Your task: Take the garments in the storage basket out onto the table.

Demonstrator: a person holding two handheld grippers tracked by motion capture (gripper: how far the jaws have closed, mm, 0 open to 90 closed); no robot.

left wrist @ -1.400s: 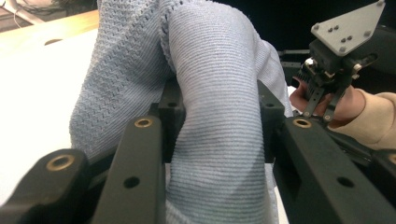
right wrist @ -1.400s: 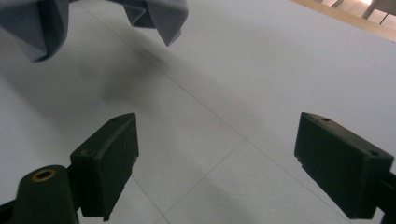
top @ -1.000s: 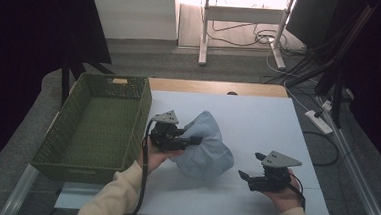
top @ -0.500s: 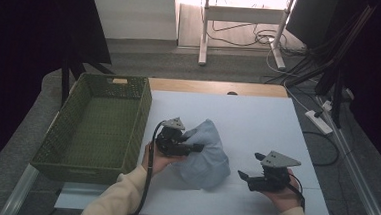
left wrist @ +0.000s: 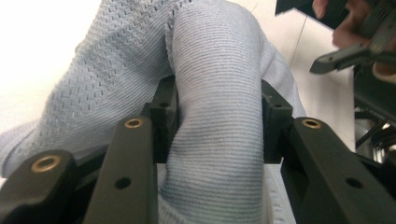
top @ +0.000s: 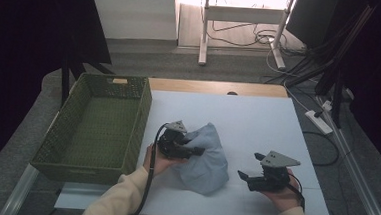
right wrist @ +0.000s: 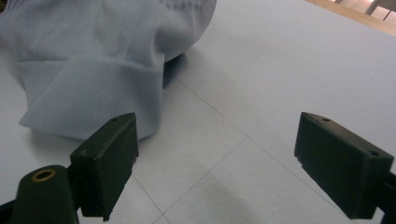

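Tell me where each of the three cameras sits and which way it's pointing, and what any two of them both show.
High view: above the person's side, facing forward and down on the white table; forearms, left tool, right tool.
Left gripper view: on the left tool, looking along its jaws pressed on the light blue knit garment.
Right gripper view: on the right tool, jaws apart, low over the table toward the garment.
All three share the garment.

Basket [top: 97, 127] walls block table's [top: 258, 116] left; open tabletop beyond and right of cloth [top: 203, 156].
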